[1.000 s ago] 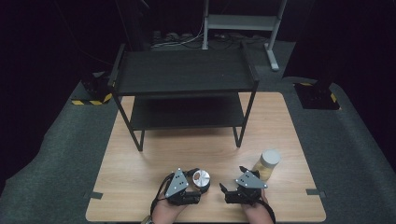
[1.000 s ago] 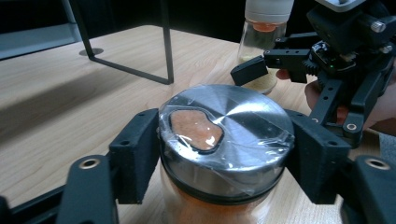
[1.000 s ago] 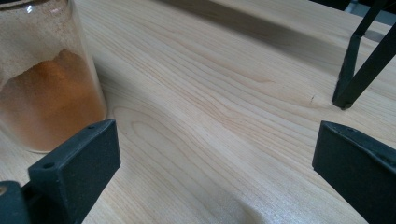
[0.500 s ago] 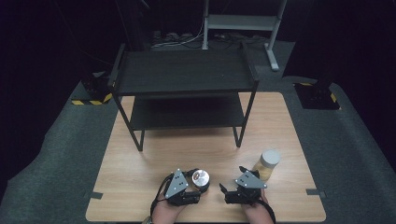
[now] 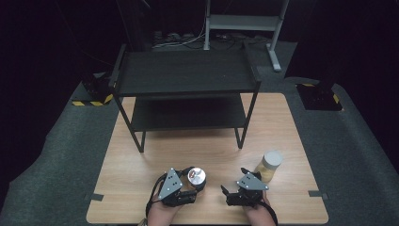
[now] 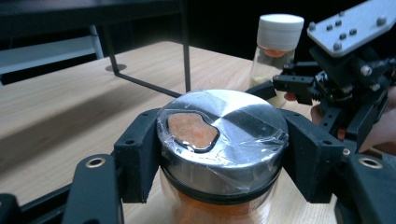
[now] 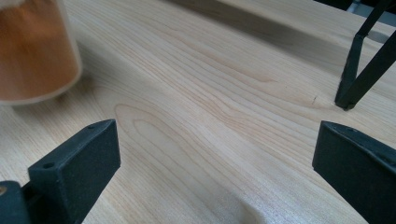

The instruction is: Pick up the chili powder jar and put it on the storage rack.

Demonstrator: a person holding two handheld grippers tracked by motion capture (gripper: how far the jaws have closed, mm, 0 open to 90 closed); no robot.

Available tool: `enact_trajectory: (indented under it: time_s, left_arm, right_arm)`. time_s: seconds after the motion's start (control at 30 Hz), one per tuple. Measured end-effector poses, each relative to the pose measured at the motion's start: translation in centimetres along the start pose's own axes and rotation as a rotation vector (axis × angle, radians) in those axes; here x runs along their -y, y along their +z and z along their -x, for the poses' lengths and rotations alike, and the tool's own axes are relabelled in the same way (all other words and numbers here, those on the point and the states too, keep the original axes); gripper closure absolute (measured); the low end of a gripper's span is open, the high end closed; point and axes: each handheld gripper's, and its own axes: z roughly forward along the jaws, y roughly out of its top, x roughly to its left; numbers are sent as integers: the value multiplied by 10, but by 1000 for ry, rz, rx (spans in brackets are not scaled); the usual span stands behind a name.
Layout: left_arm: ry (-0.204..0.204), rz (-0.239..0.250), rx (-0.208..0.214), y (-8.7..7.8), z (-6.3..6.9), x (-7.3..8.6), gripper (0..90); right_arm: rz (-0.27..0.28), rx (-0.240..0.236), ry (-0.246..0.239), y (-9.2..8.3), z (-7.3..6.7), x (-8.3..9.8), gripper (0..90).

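A glass jar of orange powder with a silver lid [image 6: 223, 135] wrapped in clear film stands on the wooden table near the front edge [image 5: 197, 175]. My left gripper [image 6: 222, 156] is shut on it, one black pad pressing each side just under the lid. A second jar with a white cap [image 5: 270, 165] and orange contents stands to the right. My right gripper [image 5: 234, 181] rests beside that jar, low over the table. Its jaws are open [image 7: 210, 158] with bare wood between them, and the white-capped jar [image 7: 32, 51] lies off to one side of them.
A black two-tier metal rack [image 5: 186, 70] stands on the far half of the table [image 5: 282, 122]; one of its legs [image 7: 348, 70] is close ahead of my right gripper. Dark floor mat surrounds the table. Both hands come in at the front edge.
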Motion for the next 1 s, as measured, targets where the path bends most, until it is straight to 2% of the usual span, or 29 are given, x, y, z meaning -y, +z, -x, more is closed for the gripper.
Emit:
enact_trajectory:
  time_s: [0.27, 0.57, 1.0]
  left_arm:
    - [-24, 40, -37, -13, -4, -7, 348]
    - [-13, 82, -89, -30, -9, -25, 348]
    - [-22, 156, -154, -51, -18, -49, 348]
  right_arm:
    - [1, -1, -2, 0, 0, 0, 4]
    - [-3, -2, -2, 0, 0, 0, 4]
    - [0, -2, 0, 0, 1, 0, 4]
